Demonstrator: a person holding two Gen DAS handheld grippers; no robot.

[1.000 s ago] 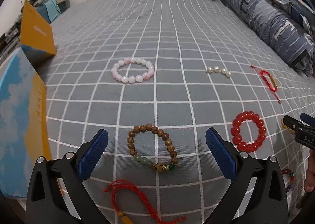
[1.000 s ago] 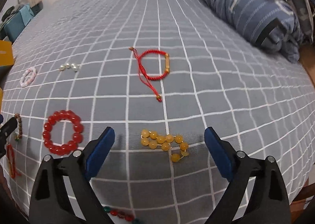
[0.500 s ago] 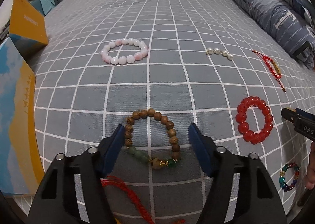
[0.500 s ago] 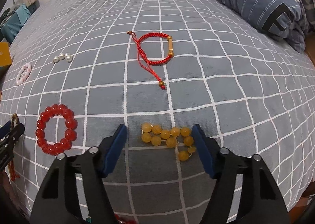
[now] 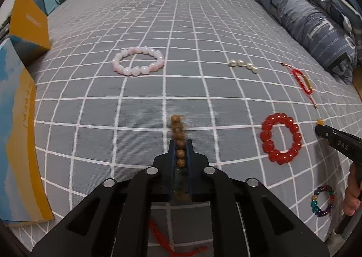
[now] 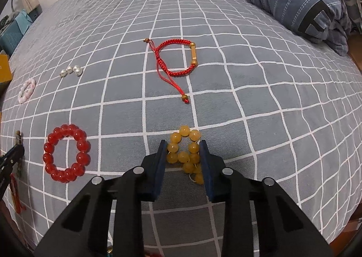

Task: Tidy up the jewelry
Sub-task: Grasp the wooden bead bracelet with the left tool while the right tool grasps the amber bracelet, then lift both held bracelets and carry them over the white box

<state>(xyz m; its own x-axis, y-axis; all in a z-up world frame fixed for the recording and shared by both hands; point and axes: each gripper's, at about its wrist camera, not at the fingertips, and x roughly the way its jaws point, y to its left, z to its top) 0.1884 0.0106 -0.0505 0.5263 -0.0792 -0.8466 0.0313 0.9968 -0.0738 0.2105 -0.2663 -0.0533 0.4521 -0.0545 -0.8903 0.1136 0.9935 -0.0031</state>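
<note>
My left gripper (image 5: 180,144) is shut on the brown wooden bead bracelet (image 5: 177,130), squeezed into a line between the pads, its far end sticking out ahead. My right gripper (image 6: 182,145) is closed around the yellow bead bracelet (image 6: 185,146) on the bed, pads touching its sides. A red bead bracelet (image 5: 281,139) lies between the two grippers and also shows in the right wrist view (image 6: 66,153). The right gripper's tip shows in the left wrist view (image 5: 325,131).
On the grey checked bedspread (image 5: 181,31) lie a pink bead bracelet (image 5: 138,60), a pearl strand (image 5: 243,64), a red cord bracelet (image 6: 178,58), a multicolour bead ring (image 5: 323,200) and a red cord (image 5: 172,243). Yellow-blue boxes (image 5: 18,121) stand left; pillows (image 5: 305,19) right.
Both grippers have closed: the left on the wooden bracelet, flattening it, the right around the yellow bracelet, bunching it.
</note>
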